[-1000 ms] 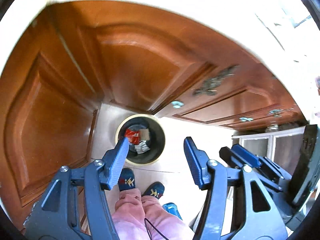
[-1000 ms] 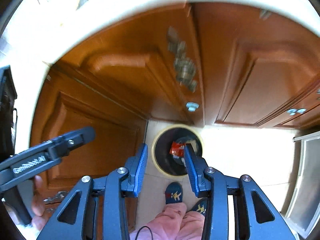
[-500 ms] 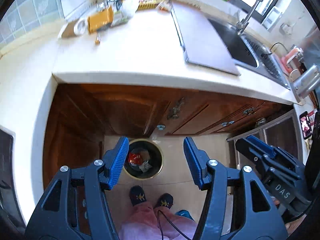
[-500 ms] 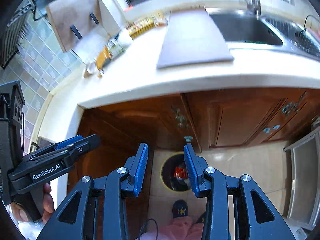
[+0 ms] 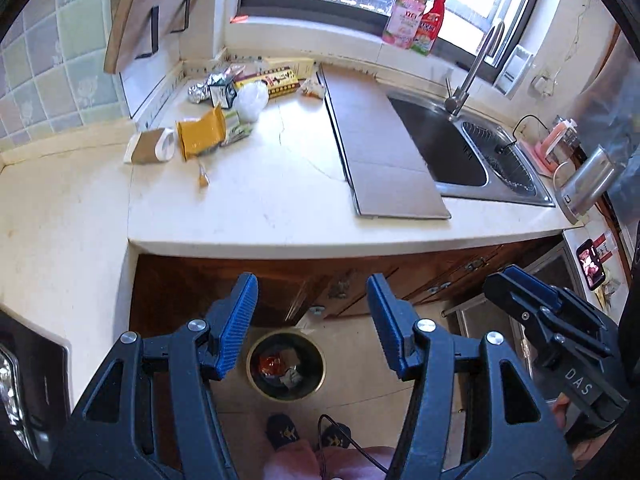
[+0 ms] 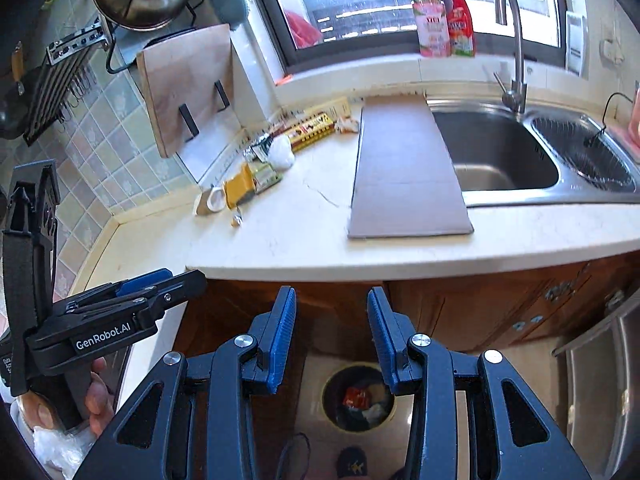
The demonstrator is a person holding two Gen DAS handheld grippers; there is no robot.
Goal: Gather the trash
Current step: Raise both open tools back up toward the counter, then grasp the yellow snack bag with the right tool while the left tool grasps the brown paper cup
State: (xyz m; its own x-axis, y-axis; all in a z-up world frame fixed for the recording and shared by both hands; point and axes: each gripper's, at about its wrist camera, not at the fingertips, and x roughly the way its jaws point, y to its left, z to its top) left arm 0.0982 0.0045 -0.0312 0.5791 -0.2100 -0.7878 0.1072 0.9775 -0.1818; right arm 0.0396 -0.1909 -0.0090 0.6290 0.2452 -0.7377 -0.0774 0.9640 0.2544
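At the back left corner of the pale surface [image 5: 256, 200], the trash waits in a loose cluster against the tiled wall: a cardboard roll [image 5: 150, 146] on its side, a yellow packet [image 5: 202, 134] just beside it, a small yellow scrap [image 5: 203, 178] nearer the front edge, a white crumpled bag [image 5: 251, 99], a ball of foil [image 5: 199, 91] and a long printed box [image 5: 280, 78] along the back edge. You hold your left tool [image 5: 312, 320] out past the front edge of the surface, its blue pads spread with nothing between them; framed in that gap, down on the floor, stands the round bin [image 5: 286, 364], a red wrapper [image 5: 269, 362] and pale scraps already inside it. Your right tool [image 6: 332, 332] hangs likewise past the front edge, pads apart and gripping nothing, the bin visible beneath it too. A flat grey board [image 5: 380, 148] lies across the surface from back edge to front, touching the steel sink [image 5: 460, 152] at the right end. Your slippered feet [image 5: 284, 432] stand just short of the bin, in front of the brown cabinet doors [image 5: 420, 276].
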